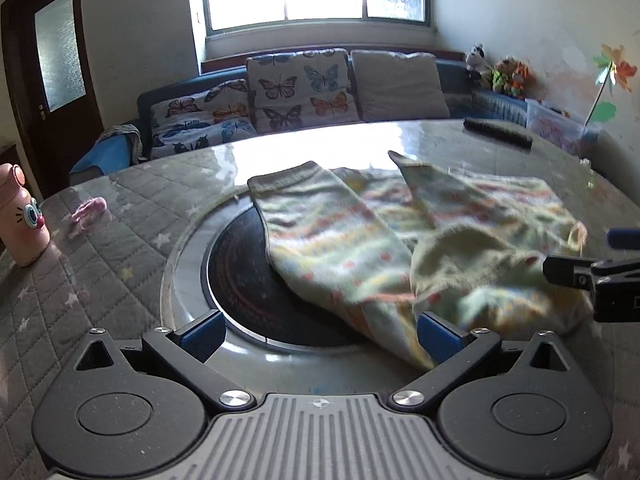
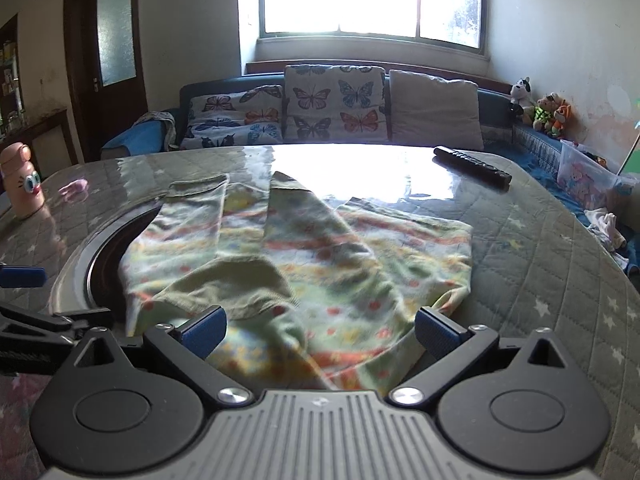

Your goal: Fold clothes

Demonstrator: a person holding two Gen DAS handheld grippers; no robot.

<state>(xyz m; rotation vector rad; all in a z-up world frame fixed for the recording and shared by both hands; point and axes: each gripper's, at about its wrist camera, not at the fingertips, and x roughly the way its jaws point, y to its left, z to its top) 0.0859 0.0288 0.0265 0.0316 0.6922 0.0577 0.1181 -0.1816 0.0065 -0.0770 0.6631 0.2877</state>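
At the bottom of each wrist view, both hand-held grippers had their jaws spread wide with nothing between them. The left hand-held gripper (image 1: 320, 334) sat over the glossy dark round inset (image 1: 248, 280) in the table (image 1: 100, 240), with the garment (image 1: 360, 240) off to the centre-right of its frame, one blue pad right against the near hem. The right hand-held gripper (image 2: 320, 330) looked better placed to me: the near edge of the garment (image 2: 300, 264) ran straight between its fingers.

It's a small long-sleeved top, soft knit, pale green with orange and yellow stripes and dots. Both sleeves were folded in, and the long axis ran away toward the window. A shiny clear cover lay over the quilted star cloth. A remote (image 2: 472, 166) sat at upper right, a pink bottle (image 2: 22, 182) far left.
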